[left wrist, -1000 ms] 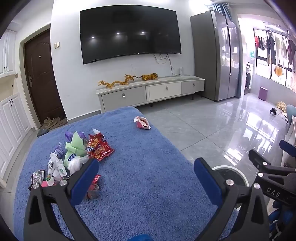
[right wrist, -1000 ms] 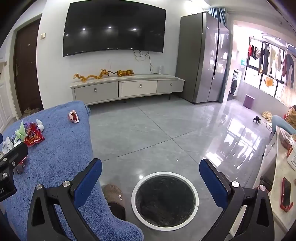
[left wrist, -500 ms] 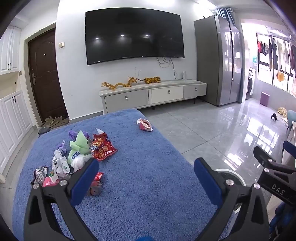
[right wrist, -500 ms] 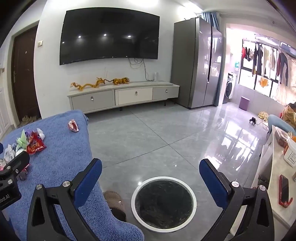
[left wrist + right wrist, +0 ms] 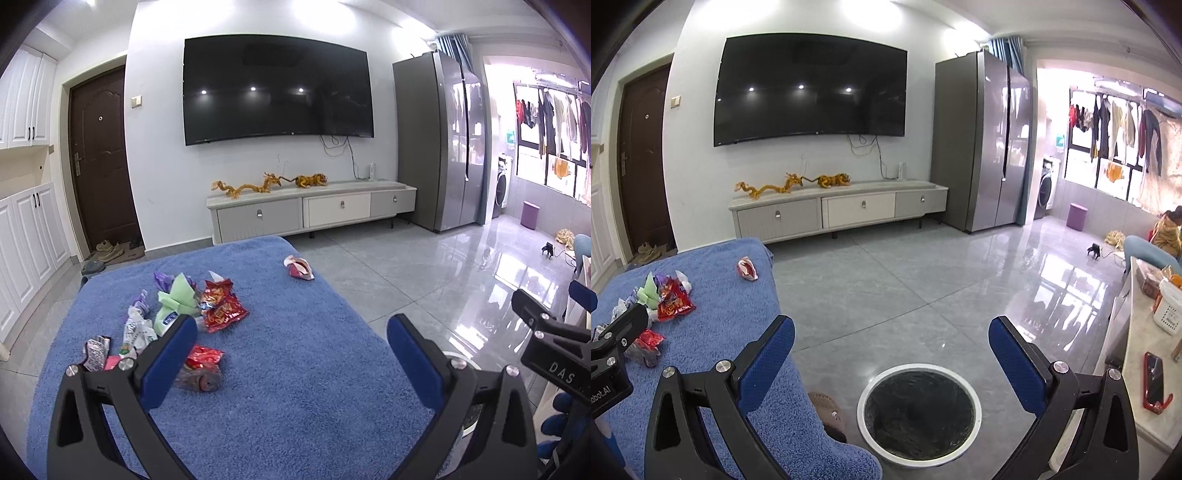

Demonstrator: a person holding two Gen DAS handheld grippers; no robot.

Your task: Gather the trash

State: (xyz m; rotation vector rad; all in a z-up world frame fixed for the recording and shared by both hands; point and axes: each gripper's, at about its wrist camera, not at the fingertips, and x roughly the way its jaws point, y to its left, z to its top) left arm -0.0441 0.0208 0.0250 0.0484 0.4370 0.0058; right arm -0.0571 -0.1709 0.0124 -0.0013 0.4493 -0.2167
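Wrappers (image 5: 173, 317) are sitting in a loose heap on the left part of the blue towel (image 5: 295, 387), the pile stretching roughly front-to-back, with the red snack bag (image 5: 221, 308) lying flat and angled toward the TV wall. One stray red-and-white wrapper (image 5: 298, 266) is lying well apart, near the towel's far right edge. The left gripper (image 5: 291, 350) is hovering over the towel with its jaws spread wide, gripping nothing. Over to the right, the right gripper (image 5: 892, 350) is also gaping wide and empty, hanging above the round bin (image 5: 919, 413) on the grey tile floor. Only the right camera is showing the bin's dark inside properly, plus a brown slipper (image 5: 827, 415) peeking out by the towel's edge. TV (image 5: 812, 88) and fridge (image 5: 982, 140) are sitting behind it all.
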